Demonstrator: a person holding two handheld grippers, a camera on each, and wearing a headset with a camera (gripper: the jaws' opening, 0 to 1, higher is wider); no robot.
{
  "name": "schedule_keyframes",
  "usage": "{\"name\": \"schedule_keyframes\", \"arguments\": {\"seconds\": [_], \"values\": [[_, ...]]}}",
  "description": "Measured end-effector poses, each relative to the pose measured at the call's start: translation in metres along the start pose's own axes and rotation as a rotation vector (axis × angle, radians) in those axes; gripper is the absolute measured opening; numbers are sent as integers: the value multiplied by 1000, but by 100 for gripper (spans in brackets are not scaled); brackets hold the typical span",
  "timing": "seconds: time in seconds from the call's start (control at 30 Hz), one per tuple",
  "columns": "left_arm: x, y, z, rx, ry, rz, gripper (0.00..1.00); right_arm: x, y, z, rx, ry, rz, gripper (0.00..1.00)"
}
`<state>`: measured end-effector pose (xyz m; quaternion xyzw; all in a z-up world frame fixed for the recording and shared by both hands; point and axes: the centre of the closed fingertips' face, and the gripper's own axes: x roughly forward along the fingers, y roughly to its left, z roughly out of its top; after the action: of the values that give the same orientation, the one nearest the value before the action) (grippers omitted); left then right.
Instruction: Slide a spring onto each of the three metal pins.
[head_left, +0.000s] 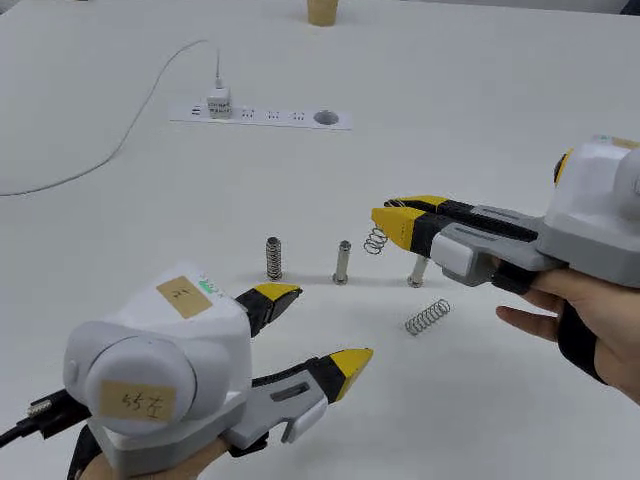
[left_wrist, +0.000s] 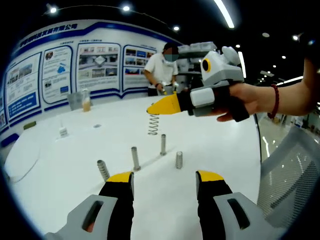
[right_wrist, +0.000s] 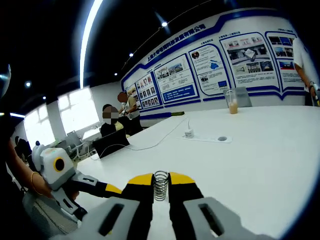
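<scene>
Clamped on a spring (head_left: 376, 240) at centre right of the head view: right tongs (head_left: 385, 215), coil hanging below the yellow tips, long axis upright. Standing upright in a row on the desk (head_left: 500, 120) at centre frame: left pin (head_left: 273, 258) sleeved in its own coil, middle pin (head_left: 343, 262) and right pin (head_left: 417, 270) bare. Lying flat just below the right pin: loose spring (head_left: 428, 316), axis slanting lower left to upper right. Spread wide at bottom centre, holding nothing: left tongs (head_left: 330, 322). At the top edge: cup (head_left: 321, 12), with orange liquid in it in the right gripper view.
</scene>
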<state>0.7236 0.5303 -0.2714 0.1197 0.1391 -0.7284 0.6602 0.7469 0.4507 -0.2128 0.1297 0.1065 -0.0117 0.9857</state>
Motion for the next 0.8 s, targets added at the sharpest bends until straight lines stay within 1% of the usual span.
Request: {"name": "schedule_keyframes", "arguments": {"seconds": [0.2, 0.37, 0.63, 0.8], "values": [[-1, 5, -2, -13, 7, 23, 57, 10, -5, -1, -29, 0, -16, 12], [-2, 10, -6, -25, 27, 42, 62, 19, -8, -5, -67, 9, -31, 12], [-3, 17, -8, -42, 30, 71, 71, 30, -14, -13, -77, 29, -46, 12], [-5, 22, -9, -55, 33, 89, 75, 36, -17, -17, -86, 38, -55, 12]]}}
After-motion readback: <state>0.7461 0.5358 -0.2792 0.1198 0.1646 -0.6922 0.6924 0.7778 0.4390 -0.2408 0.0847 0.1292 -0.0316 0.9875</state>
